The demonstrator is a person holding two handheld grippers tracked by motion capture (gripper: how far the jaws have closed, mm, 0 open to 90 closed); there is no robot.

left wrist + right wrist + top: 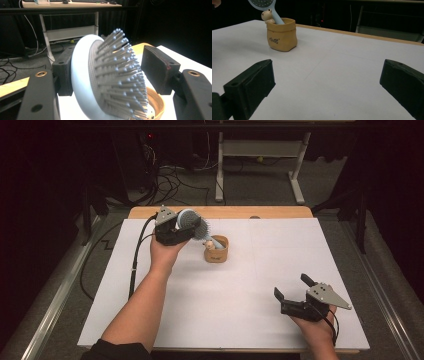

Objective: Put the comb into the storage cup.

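At the far left of the white sheet (pixel 280 265), near the table's back edge: left gripper (pixel 192 227), held up off the surface in the person's left hand (pixel 165 251), cable trailing off toward the left edge.

Item between its jaws: hairbrush (pixel 110 80), pale blue, round head, grey ball-tipped bristles. In the left gripper view the back of the head lies against one jaw; the bristle tips stand a little short of the other pad, so the jaws sit loosely around the head rather than pressing it. Handle slants down into the pot.

Pot (pixel 216 250): small tan sack-shaped holder, upright on the sheet just right of the left gripper, dark script on its front. A small cream figurine (pixel 267 16) sits at its rim beside the brush handle. Open sheet on all sides of the pot.

Right gripper (pixel 291 292): near the front right corner of the sheet, low over the surface in the person's right hand (pixel 317 330), jaws spread wide with nothing between them; grey three-cornered plate on top. Well apart from pot and brush.

Table (pixel 220 212): wooden strip showing beyond the sheet's far edge. The middle and right half of the sheet lie bare between the two grippers.

Beyond the table: grey floor, loose cables, white desk frame (pixel 260 150).
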